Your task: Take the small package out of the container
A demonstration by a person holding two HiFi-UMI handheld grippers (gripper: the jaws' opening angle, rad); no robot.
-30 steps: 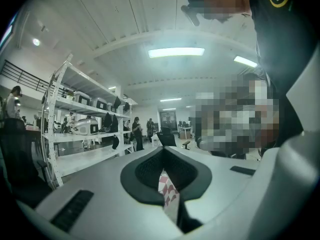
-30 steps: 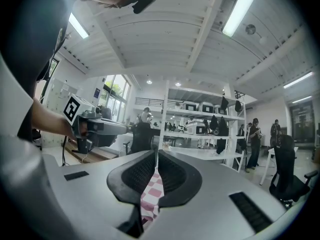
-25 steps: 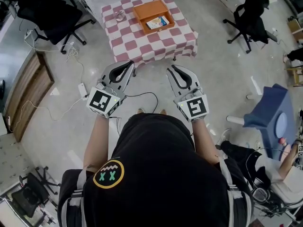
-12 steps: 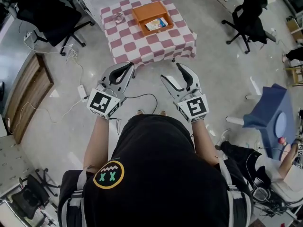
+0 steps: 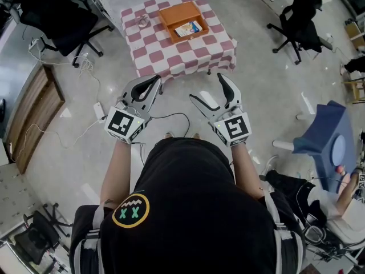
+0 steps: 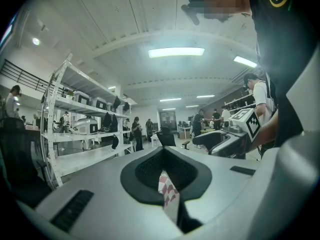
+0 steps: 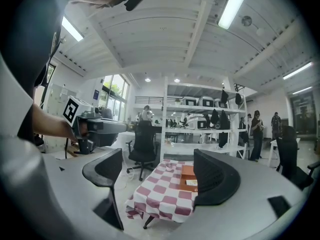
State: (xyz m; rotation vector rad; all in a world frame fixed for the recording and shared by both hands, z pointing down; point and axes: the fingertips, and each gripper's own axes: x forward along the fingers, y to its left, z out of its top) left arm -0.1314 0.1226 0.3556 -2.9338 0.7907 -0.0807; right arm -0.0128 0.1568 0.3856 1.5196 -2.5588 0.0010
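Note:
Far ahead stands a small table with a pink-and-white checked cloth (image 5: 171, 47). On it sits an orange open container (image 5: 169, 14) with the small package (image 5: 189, 28) lying inside. Both grippers hang in the air over the floor, well short of the table. My left gripper (image 5: 154, 80) is shut with nothing in it; through the slit of the left gripper (image 6: 166, 156) only a strip of checked cloth shows. My right gripper (image 5: 208, 88) has its jaws opening, with nothing between them. The right gripper (image 7: 160, 179) frames the table (image 7: 160, 194), container (image 7: 188, 172) and package (image 7: 191, 183).
A small glass object (image 5: 142, 20) lies on the cloth left of the container. Black office chairs stand at the table's left (image 5: 63, 16) and right (image 5: 302, 16). Cables (image 5: 91, 119) trail over the floor; a wooden board (image 5: 37, 113) lies left, a blue seat (image 5: 331, 136) right.
The right gripper's jaws have spread from nearly shut to wide apart. The left gripper has stayed shut and in place.

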